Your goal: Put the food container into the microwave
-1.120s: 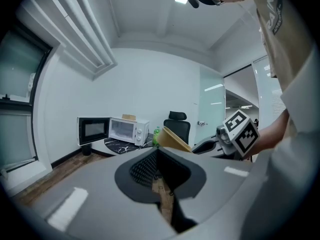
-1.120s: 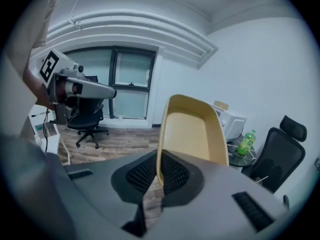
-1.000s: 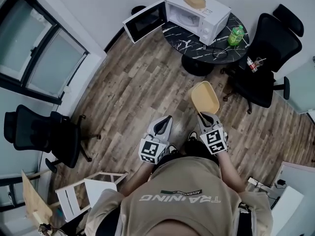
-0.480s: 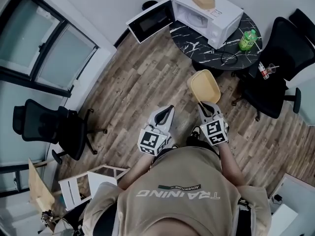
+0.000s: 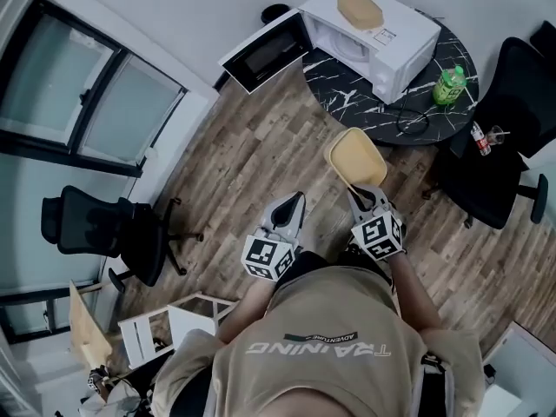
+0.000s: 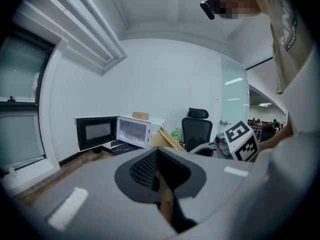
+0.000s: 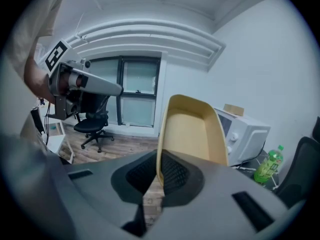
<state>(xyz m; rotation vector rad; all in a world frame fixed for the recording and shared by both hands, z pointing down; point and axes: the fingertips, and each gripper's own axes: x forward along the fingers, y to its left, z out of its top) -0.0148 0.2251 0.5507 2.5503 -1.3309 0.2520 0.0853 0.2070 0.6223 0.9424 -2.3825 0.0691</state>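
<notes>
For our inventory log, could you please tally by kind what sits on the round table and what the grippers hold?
Microwave: 1
Green bottle: 1
Black cable: 1
Tan container: 2, one atop the microwave, one in the right gripper
Total: 5

Container (image 5: 356, 156) gripped at near rim by right tongs (image 5: 363, 196), pointing twd 12 o'clock. Left tongs (image 5: 290, 208) at its 9 o'clock, empty. Microwave (image 5: 382, 26), door open, on round table (image 5: 347, 81) at 12 o'clock; green bottle (image 5: 449, 85) at microwave's 4 o'clock.
</notes>
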